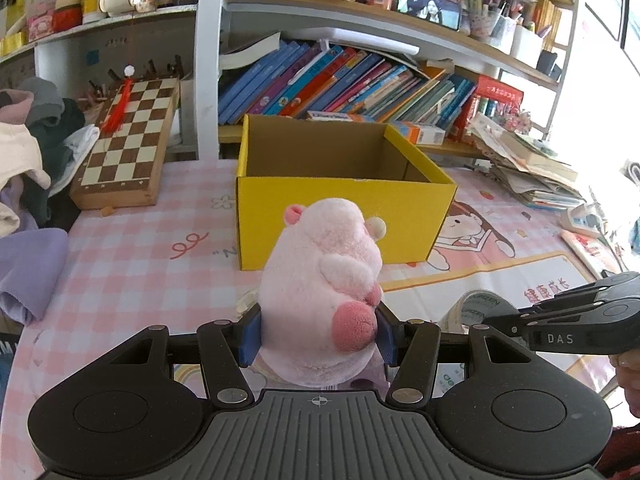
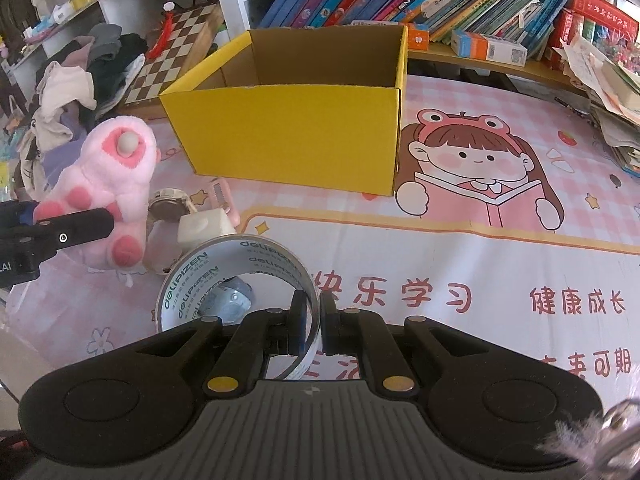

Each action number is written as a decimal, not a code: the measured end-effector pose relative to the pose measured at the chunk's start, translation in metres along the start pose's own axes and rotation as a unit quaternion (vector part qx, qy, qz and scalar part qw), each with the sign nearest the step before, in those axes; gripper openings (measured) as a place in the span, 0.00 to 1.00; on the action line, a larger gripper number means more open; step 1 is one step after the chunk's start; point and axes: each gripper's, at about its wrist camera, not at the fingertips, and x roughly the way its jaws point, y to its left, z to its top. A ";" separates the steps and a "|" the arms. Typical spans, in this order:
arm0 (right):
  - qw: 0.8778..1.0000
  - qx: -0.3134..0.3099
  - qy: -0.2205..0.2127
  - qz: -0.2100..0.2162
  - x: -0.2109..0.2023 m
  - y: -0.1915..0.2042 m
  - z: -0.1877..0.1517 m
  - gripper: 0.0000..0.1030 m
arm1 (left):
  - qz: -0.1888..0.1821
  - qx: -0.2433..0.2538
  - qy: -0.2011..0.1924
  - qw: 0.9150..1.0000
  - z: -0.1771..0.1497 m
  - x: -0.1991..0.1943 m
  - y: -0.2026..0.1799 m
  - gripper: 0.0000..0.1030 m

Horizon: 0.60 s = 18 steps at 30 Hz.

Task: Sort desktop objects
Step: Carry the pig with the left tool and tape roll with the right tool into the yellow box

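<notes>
My left gripper (image 1: 318, 338) is shut on a pink plush toy (image 1: 324, 280) and holds it upright just in front of the open yellow cardboard box (image 1: 344, 216). The plush also shows in the right wrist view (image 2: 112, 184), held by the left gripper (image 2: 72, 228). My right gripper (image 2: 314, 320) is shut on the rim of a clear tape roll (image 2: 236, 276), one finger inside the ring and one outside. The tape roll (image 1: 476, 308) and right gripper (image 1: 508, 320) show at the right of the left wrist view. The box (image 2: 288, 132) looks empty.
A white watch (image 2: 170, 204), a white cube (image 2: 204, 228) and a pink comb (image 2: 222, 194) lie on the pink desk mat (image 2: 460, 280) left of the tape. A chessboard (image 1: 124, 148) and clothes pile (image 1: 28, 152) sit left. Books (image 1: 344, 80) line the shelf behind; papers (image 1: 528, 168) stack right.
</notes>
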 end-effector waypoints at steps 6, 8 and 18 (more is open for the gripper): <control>1.000 -0.007 0.000 0.001 -0.003 0.006 0.001 0.06 | -0.006 0.002 -0.008 1.000 0.002 -0.005 0.001 0.53; 1.000 -0.011 0.001 0.003 -0.004 0.007 0.002 0.06 | -0.009 0.002 -0.010 1.000 0.004 -0.006 0.002 0.53; 0.999 -0.033 -0.022 0.003 -0.016 0.007 0.028 0.06 | -0.021 0.015 -0.034 0.999 0.023 -0.007 -0.001 0.53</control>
